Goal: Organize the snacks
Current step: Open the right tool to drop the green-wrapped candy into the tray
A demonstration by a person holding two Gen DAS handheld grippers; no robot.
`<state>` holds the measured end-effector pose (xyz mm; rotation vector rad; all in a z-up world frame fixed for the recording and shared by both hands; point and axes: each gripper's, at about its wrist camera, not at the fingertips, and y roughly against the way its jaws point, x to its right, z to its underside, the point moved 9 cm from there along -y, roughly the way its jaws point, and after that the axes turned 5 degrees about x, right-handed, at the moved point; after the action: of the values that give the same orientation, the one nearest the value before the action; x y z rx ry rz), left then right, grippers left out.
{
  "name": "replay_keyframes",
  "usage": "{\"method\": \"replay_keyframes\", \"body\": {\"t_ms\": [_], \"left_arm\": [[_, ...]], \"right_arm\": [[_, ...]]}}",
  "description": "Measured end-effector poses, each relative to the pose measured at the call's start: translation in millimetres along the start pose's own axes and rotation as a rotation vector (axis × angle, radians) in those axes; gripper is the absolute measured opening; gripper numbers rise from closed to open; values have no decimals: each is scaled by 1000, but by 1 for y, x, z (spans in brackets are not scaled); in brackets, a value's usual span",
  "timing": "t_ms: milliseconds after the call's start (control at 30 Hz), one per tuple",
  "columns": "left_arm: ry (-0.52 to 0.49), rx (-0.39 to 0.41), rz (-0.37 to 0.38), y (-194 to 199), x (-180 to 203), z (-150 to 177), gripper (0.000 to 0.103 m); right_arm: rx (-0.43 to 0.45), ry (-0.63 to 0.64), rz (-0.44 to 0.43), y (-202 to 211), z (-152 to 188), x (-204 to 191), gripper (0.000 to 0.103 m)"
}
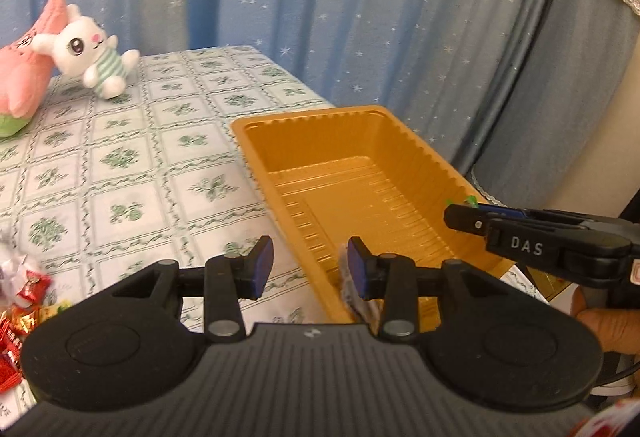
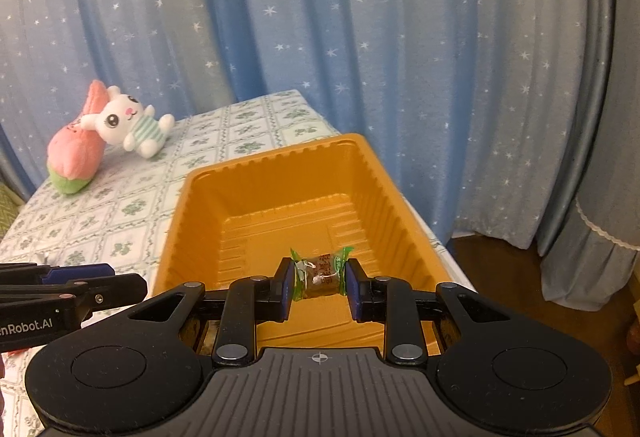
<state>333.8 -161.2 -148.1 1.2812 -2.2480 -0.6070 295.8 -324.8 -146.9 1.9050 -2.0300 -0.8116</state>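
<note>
The right gripper point(image 2: 317, 284) pinches a green-wrapped candy point(image 2: 318, 276) between its blue pads, held above the near end of the orange plastic tray point(image 2: 208, 205) on the floral tablecloth point(image 1: 120, 165). The left gripper point(image 1: 310, 263) has its jaws apart with nothing between them, over the tray's left rim. Red-wrapped snacks point(image 1: 18, 317) lie piled at the table's left edge; a white plush bunny point(image 1: 94, 51) leans on a pink plush point(image 1: 24, 65) far back

Beyond and to the left of the claw we see a white plush rabbit point(image 2: 128, 125) in a striped green top, leaning on a pink plush star point(image 2: 78, 153). Both rest on a green floral checked tablecloth point(image 1: 120, 165). Behind hangs a blue star-printed curtain point(image 2: 400, 37).
</note>
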Motion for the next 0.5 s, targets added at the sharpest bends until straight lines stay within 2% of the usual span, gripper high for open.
{"method": "replay_keyframes", "body": {"t_ms": [133,167,233,267,300,433,500], "left_arm": [[-1,-1,-13,5,-8,2,40],[-1,1,-16,7,-10,3,44],[0,4,-26,10,-15,4,51],[1,3,-32,11,-17,5,51],[4,0,-37,12,-20,6,52],[7,-2,-64,19,-32,9,60],[1,5,-70,24,-38,11,69]], "right_arm": [[-1,-4,-26,0,1,-7,28],[-10,-20,-55,-1,2,-9,28],[-11,-23,-56,0,2,-10,43],[-5,-28,-49,1,1,-8,62],[6,-41,-46,2,-1,-7,72],[44,-71,-28,8,-8,-2,72],[47,-74,-23,9,-9,-1,72]]}}
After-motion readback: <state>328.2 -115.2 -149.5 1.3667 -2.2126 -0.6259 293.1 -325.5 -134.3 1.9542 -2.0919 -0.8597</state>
